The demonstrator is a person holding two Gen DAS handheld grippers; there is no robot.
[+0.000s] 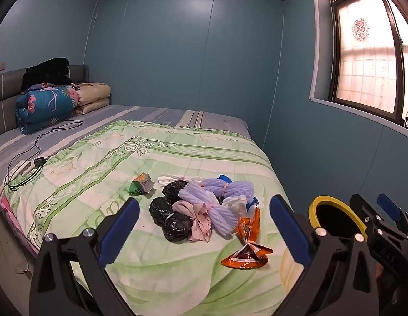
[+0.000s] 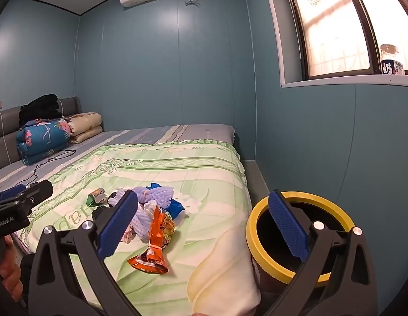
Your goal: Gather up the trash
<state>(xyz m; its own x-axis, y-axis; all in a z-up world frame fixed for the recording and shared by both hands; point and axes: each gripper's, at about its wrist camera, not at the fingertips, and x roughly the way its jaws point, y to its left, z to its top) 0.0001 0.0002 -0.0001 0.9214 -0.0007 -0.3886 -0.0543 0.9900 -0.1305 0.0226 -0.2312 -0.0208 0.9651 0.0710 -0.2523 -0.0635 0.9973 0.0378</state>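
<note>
A heap of trash lies on the green quilt [image 1: 156, 276]. It holds black bags [image 1: 175, 226], purple foam nets [image 1: 225, 210], white foam nets [image 1: 172, 177], a green carton [image 1: 142, 184] and an orange snack wrapper [image 1: 247, 252]. My left gripper [image 1: 205, 223] hangs open just in front of the heap, nothing between its fingers. A yellow-rimmed bin [image 2: 252, 250] stands by the bed's near right corner. My right gripper [image 2: 204, 226] is open and empty too, its right finger [image 2: 288, 226] over the bin's mouth and the orange wrapper [image 2: 156, 239] between its fingers' lines, further off.
Folded quilts [image 1: 46, 105] and dark clothes are piled at the headboard. A power strip with black cables [image 1: 27, 168] lies on the bed's left side. Blue walls close the far and right sides; a jar [image 2: 390, 60] stands on the window sill. A hand [image 2: 9, 276] holds the left gripper [image 2: 27, 192].
</note>
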